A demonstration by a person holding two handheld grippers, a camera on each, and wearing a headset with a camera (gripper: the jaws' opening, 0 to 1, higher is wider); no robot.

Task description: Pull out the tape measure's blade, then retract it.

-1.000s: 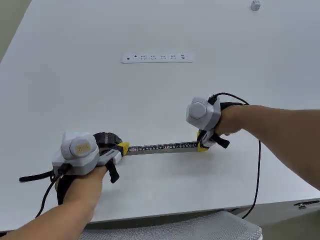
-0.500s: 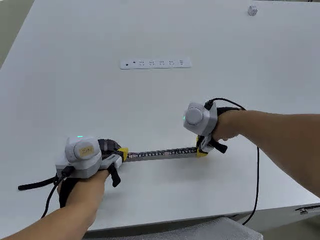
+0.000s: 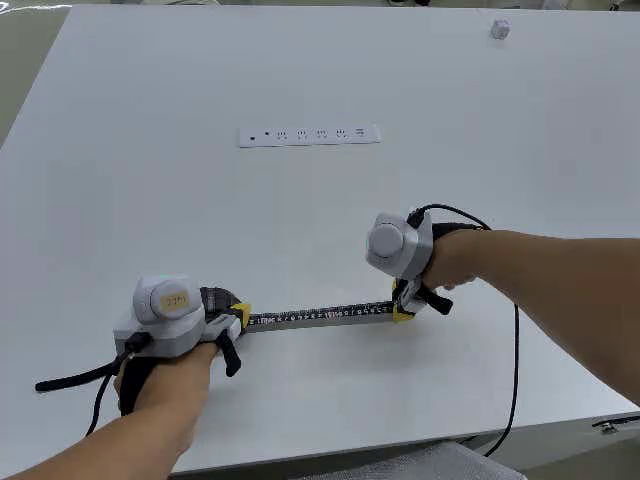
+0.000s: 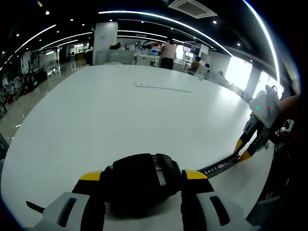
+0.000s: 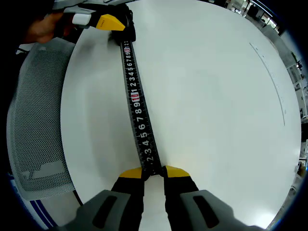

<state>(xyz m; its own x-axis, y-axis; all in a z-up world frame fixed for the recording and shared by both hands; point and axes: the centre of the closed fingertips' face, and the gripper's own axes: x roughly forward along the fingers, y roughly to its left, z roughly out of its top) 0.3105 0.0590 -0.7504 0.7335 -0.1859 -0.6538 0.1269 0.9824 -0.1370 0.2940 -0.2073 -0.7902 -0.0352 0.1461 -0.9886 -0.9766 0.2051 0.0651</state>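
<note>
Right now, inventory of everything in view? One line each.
table: 1, white, under everything
tape measure case: 1, black, near left of table
blade: 1, black with white numerals, pulled out flat from case to right tool
power strip: 1, white, mid-table beyond the blade
small object: 1, pale, far right corner; too small to identify
chair: 1, grey mesh, at the near table edge
cables: 2, black, one trailing from each tool
left tool: 1, grey with yellow tips, shut on the case
right tool: 1, same colours, shut on the blade's end
arms: 2, bare, one behind each tool
</note>
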